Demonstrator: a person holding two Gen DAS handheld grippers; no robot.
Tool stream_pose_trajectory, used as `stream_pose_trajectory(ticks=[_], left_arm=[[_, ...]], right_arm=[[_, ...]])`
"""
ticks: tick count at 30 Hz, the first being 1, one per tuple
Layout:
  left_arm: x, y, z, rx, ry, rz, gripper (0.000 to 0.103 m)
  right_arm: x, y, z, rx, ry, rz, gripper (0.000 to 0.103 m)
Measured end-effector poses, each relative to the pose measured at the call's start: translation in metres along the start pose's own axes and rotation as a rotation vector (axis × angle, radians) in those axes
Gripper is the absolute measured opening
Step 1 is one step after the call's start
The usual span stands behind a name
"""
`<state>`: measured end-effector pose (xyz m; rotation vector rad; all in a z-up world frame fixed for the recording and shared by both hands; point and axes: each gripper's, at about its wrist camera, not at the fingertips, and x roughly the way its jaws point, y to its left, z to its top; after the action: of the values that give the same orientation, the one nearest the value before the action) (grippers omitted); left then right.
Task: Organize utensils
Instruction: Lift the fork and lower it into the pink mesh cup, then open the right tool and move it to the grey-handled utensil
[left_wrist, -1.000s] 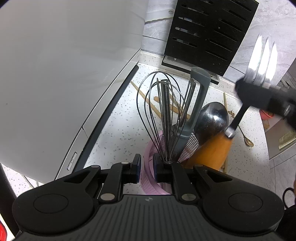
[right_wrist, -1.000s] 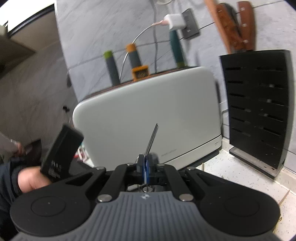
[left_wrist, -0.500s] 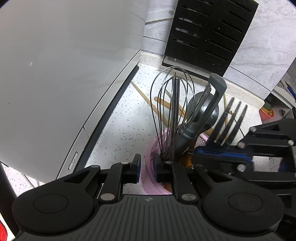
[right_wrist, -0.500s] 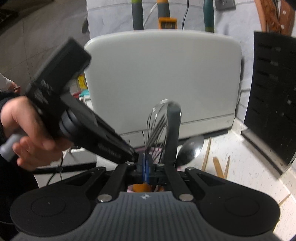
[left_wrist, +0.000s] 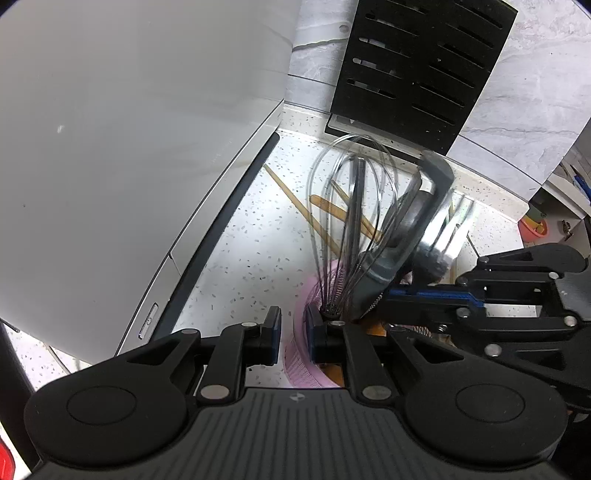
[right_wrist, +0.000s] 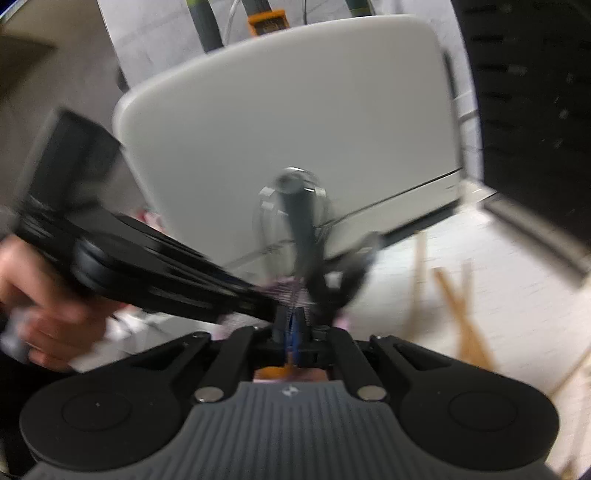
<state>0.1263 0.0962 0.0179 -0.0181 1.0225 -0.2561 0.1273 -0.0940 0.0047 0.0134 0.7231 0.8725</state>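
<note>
The rim of the pink holder (left_wrist: 300, 345) is clamped between the left gripper (left_wrist: 293, 334) pads. The fork (left_wrist: 448, 236) is pinched by the fully closed right gripper (right_wrist: 294, 326).

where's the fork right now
In the left wrist view the fork is right of centre, tines up, held by the right gripper over the pink holder, just right of the whisk.

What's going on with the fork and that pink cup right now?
Left fingers clamp pink holder rim. Right gripper shut on fork, tines up, handle low in holder. Whisk and grey utensil crowd it.
</note>
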Motion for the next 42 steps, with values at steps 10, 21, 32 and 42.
stream_pose_trajectory(ticks=[10,21,32,42], left_arm=[[0.002,-0.007,-0.002,0.021,0.014,-0.007,0.013],[0.001,-0.004,-0.003,0.02,0.013,-0.014,0.02],[0.003,-0.006,-0.003,0.022,0.016,-0.003,0.02],[0.002,-0.006,-0.003,0.019,0.012,-0.004,0.02]], right_arm=[[0.013,0.028,-0.011,-0.15,-0.049,-0.074,0.0],[-0.001,0.023,-0.006,-0.162,-0.021,-0.032,0.026],[-0.028,0.01,-0.005,-0.119,-0.052,-0.025,0.03],[-0.036,-0.002,-0.022,-0.09,0.017,-0.047,0.036]])
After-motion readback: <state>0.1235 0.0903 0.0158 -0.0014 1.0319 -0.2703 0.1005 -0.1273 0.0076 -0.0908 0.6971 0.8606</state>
